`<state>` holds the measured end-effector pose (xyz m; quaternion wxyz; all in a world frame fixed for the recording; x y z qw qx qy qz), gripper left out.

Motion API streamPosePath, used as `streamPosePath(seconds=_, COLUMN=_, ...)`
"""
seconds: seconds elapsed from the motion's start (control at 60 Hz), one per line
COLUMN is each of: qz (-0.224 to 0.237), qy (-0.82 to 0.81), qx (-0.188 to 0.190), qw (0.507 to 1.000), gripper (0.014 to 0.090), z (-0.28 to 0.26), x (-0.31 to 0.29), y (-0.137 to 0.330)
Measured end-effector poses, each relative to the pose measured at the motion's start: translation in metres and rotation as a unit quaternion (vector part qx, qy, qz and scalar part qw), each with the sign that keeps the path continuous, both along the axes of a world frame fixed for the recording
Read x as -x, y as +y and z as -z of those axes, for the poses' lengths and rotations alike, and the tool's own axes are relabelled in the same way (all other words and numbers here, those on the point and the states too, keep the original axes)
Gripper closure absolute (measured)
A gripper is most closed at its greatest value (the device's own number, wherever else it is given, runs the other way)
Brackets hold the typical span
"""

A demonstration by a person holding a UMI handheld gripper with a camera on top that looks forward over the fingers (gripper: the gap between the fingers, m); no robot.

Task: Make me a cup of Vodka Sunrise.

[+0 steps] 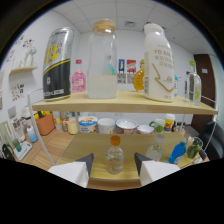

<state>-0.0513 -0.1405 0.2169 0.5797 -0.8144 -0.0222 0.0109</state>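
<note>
wooden shelving fills an office room with white ceiling tiles and posters on the far wall. on the upper shelf (pixel 125 104) stand, from 9 o'clock to 3 o'clock, a black and silver can (pixel 57 64), a small pink bottle (pixel 78 77), a tall clear jar with a pale lid (pixel 102 59), a white bottle with printed lettering (pixel 159 64), and a small clear glass bottle (pixel 193 88). cups and bowls line the lower shelf (pixel 95 145) behind. the gripper (pixel 113 171) is released, its 2 white fingers spread apart. a small clear bottle with an orange cap (pixel 115 156) stands between them at 12 o'clock, with a gap at each side. a blue object (pixel 177 152) lies at 2 o'clock.
</note>
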Motion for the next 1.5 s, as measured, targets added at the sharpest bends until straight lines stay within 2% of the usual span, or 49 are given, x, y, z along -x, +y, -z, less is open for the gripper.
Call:
streamPosePath(seconds=0.1, qz=0.012, qy=0.007, qx=0.028, qw=1.0, gripper=0.037, z=0.018, x=0.001, y=0.02)
streamPosePath(seconds=0.167, qz=0.021, qy=0.01, qx=0.041, qw=0.999, gripper=0.0514, z=0.028, x=-0.001, y=0.029)
streamPosePath(seconds=0.267, qz=0.029, qy=0.008, qx=0.055, qw=0.998, gripper=0.0673, z=0.039, x=-0.004, y=0.033)
streamPosePath(seconds=0.65, qz=0.003, qy=-0.003, qx=0.041, qw=0.999, gripper=0.0691, z=0.023, x=0.001, y=0.023)
streamPosePath(seconds=0.967, qz=-0.004, qy=0.038, qx=0.009, qw=0.999, gripper=0.069, z=-0.02, x=0.001, y=-0.036)
streamPosePath(seconds=1.233, qz=0.007, qy=0.043, qx=0.028, qw=0.999, gripper=0.069, z=0.01, x=-0.006, y=-0.071)
streamPosePath(seconds=1.5, qz=0.017, qy=0.041, qx=0.059, qw=0.997, gripper=0.0693, z=0.075, x=-0.005, y=-0.065)
